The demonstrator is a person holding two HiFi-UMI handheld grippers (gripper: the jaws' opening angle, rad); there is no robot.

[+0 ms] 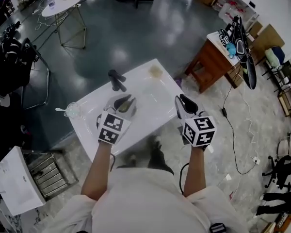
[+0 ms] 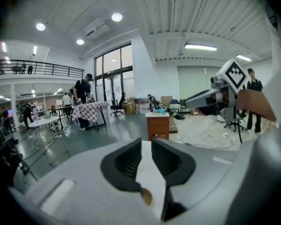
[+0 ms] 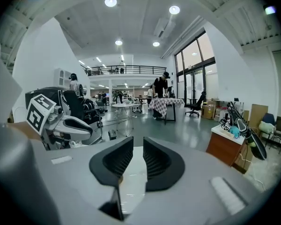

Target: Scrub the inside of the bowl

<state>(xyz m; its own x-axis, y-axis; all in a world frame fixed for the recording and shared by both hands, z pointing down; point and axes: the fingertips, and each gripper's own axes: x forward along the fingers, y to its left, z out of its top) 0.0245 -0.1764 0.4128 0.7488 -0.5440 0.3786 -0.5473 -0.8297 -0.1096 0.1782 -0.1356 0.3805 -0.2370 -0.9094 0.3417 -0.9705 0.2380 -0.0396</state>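
Left gripper (image 2: 146,144): jaws parted, nothing held.
Right gripper (image 3: 138,143): jaws parted, nothing held.
Bowl (image 1: 72,109): appeared clear, rigid, light, slippery, likely fragile.
Hold point: the rim was judged best.

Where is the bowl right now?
In the head view, the clear bowl sits at the left edge of the white table, just left of the left gripper and not touching it.
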